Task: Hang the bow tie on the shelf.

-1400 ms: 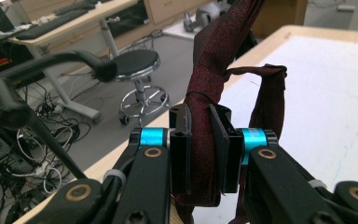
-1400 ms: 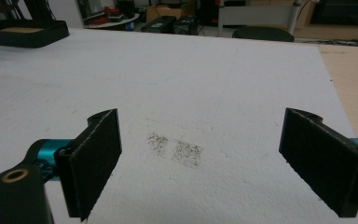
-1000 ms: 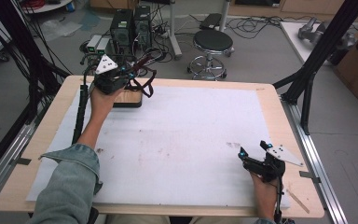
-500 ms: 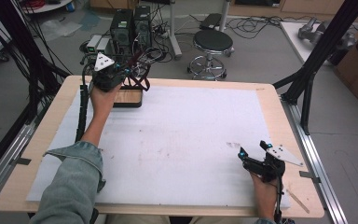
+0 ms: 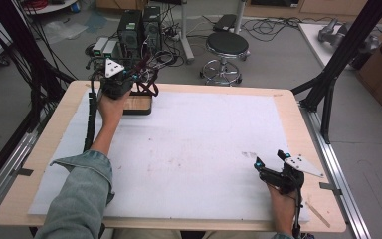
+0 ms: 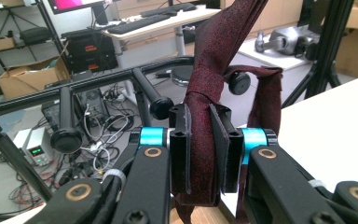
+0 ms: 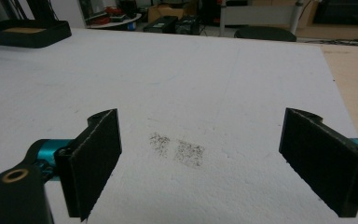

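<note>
A dark red necktie (image 6: 216, 51) hangs by a black peg rack (image 6: 142, 91) at the table's far left corner. My left gripper (image 6: 204, 119) is shut on the tie, both pads pressing a folded band of the cloth. In the high view the left gripper (image 5: 142, 80) is held above the rack's wood-topped base (image 5: 137, 104), and the tie (image 5: 150, 88) droops in loops beside it. My right gripper (image 5: 269, 162) rests low over the white mat (image 5: 194, 149) near the front right. In its own view the right gripper (image 7: 200, 119) stands open with nothing between its pads.
The rack's black base (image 7: 25, 32) sits far off at the mat's back left. A faint grey smudge (image 7: 182, 149) marks the mat. Bare wood table edge (image 5: 323, 209) runs along the right. A stool (image 5: 226, 50) and computer boxes (image 5: 139, 25) stand beyond the table.
My left gripper has shifted slightly at the rack with the tie still pinched in it. The right gripper has stayed where it was.
</note>
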